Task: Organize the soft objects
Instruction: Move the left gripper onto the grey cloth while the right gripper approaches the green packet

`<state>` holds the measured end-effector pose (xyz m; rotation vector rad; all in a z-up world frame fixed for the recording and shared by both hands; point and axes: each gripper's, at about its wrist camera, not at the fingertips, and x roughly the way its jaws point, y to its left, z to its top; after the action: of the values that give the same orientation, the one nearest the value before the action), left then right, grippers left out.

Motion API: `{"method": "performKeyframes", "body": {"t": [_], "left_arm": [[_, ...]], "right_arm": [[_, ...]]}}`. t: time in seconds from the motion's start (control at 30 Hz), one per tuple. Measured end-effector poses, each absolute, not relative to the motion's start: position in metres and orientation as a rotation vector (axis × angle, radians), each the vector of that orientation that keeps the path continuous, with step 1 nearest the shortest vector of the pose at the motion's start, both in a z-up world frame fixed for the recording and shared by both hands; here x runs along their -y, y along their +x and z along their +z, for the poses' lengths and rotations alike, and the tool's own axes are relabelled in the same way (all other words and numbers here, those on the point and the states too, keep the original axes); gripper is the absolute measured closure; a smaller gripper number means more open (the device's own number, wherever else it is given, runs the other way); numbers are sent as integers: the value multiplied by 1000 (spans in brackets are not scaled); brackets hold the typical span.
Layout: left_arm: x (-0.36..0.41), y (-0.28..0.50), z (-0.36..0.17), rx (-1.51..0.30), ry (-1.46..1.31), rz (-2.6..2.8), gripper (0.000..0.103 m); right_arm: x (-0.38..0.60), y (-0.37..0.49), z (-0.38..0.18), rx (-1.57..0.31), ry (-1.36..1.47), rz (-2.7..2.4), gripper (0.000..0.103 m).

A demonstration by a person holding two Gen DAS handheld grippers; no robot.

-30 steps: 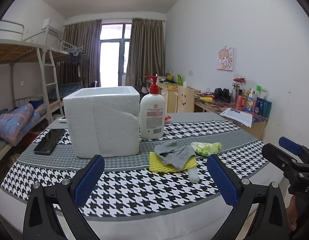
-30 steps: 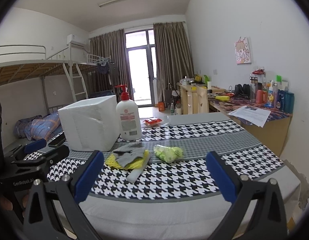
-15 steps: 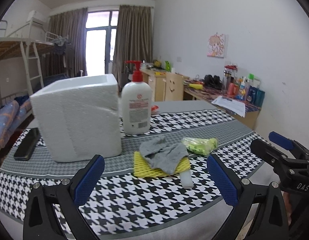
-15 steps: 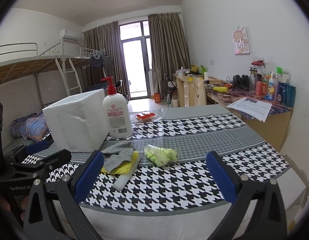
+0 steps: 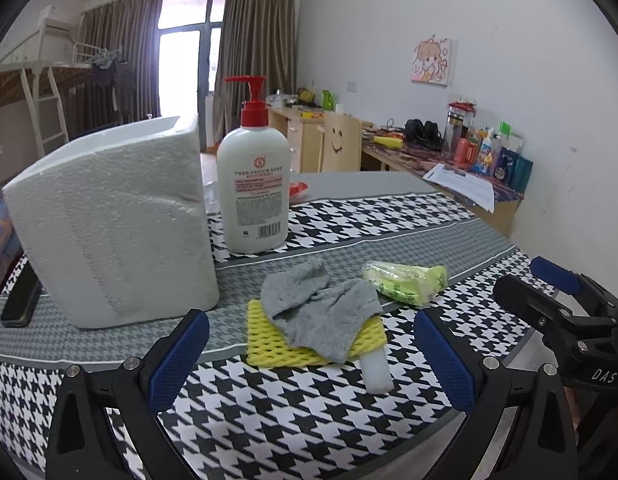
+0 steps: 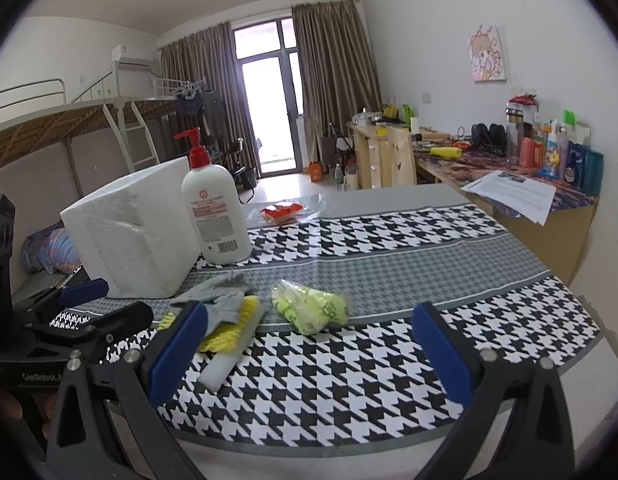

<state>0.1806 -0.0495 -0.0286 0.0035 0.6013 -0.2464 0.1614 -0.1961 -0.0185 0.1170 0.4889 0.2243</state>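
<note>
1. Grey cloth (image 5: pixel 323 312) lies crumpled on a yellow mesh pad (image 5: pixel 269 340), straight ahead between the fingers of the left gripper (image 5: pixel 309 360), beyond their tips. A white foam strip (image 5: pixel 376 368) pokes out from under the pad on the right-finger side.
2. Yellow-green soft packet (image 6: pixel 309 308) sits just beyond and between the fingers of the right gripper (image 6: pixel 309 354), beside the cloth pile, apart from it.
3. Left gripper fingers: spread wide, holding nothing. Right gripper fingers: also wide and empty.
4. White foam box (image 5: pixel 109 220) stands past the left finger of the left gripper, open top facing up; probably the destination, though its inside is not visible.
5. Progress, as judged: nothing grasped and all soft pieces lie loose on the houndstooth tabletop (image 6: pixel 389 364). Task looks barely started; every item is left to sort.
6. Pump bottle (image 5: pixel 253 184), white with red pump, stands just beside the box. Its label carries a round red emblem, small red print and a barcode; text too small to read.
7. Writing: "DAS" on the right gripper's body in the left wrist view; "GenRobot" partly legible on the left gripper's body in the right wrist view.
</note>
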Motion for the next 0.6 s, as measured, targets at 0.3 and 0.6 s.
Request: {"method": "performKeyframes", "body": {"t": [0.3, 0.6], "left_arm": [[63, 208, -40, -674, 40, -271, 1], [68, 230, -45, -705, 69, -277, 1]], "right_arm": [[198, 179, -26, -538, 116, 255, 0], [203, 192, -30, -572, 119, 260, 0]]}}
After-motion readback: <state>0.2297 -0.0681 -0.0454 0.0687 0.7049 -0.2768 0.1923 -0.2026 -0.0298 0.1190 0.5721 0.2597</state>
